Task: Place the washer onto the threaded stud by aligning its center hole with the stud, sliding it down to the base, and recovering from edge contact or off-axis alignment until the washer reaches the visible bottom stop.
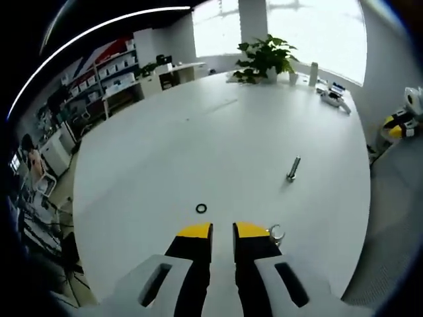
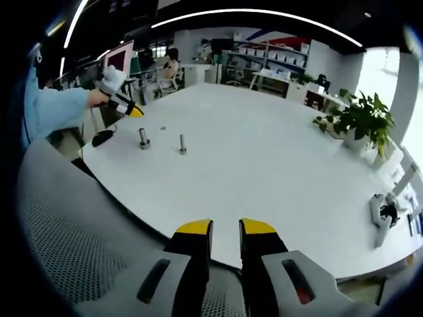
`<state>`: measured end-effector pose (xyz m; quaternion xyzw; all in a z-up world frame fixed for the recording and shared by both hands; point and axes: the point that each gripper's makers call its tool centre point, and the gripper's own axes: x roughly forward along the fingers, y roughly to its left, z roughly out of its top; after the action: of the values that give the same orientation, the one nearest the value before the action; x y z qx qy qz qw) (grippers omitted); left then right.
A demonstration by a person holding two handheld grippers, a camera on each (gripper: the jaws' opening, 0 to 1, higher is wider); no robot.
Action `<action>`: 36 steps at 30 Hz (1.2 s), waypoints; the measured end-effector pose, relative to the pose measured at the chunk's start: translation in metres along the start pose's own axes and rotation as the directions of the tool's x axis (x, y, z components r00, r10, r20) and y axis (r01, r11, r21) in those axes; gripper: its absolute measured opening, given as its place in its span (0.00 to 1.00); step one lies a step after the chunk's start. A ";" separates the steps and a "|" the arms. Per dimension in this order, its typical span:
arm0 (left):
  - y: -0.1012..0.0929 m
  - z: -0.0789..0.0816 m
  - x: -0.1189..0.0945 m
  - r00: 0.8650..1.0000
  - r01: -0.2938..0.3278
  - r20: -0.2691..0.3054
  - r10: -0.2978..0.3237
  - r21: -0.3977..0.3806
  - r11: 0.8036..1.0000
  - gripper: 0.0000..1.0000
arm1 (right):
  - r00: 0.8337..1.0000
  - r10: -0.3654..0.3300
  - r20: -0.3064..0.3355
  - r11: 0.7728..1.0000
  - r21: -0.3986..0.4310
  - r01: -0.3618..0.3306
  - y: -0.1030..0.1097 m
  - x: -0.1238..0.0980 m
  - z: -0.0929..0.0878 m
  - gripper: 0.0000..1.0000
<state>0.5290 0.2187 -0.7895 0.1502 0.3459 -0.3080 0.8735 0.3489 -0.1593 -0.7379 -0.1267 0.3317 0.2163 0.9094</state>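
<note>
On the table (image 1: 165, 152) | stud (image 1: 293, 168) upright | washer (image 1: 201, 209) flat | both tongs empty, slightly spread

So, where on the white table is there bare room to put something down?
The wide stretch of the round white table between the upright metal threaded stud and the green potted plant is bare. Near the left gripper it is crowded: small black ring.

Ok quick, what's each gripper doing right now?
Left gripper: open a little, holding nothing, low over the table.
Right gripper: open a little, holding nothing, back at the table's edge.
</note>
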 end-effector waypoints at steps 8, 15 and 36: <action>0.021 -0.002 0.028 1.000 0.002 -0.026 -0.002 0.015 1.000 0.10 | 1.000 0.000 -0.005 1.000 0.010 0.001 -0.001 0.000 0.000 0.18; 0.038 -0.003 0.053 0.999 0.005 -0.043 -0.004 0.016 1.000 0.10 | 1.000 -0.001 -0.022 1.000 0.018 0.001 -0.002 0.001 -0.003 0.18; 0.048 -0.019 0.096 0.993 0.056 -0.105 -0.051 0.050 0.997 0.09 | 0.999 -0.004 -0.043 0.999 0.032 0.005 -0.005 0.002 -0.006 0.18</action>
<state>0.6046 0.2232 -0.8678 0.1795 0.3862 -0.3321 0.8416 0.3494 -0.1651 -0.7430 -0.1177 0.3543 0.2061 0.9045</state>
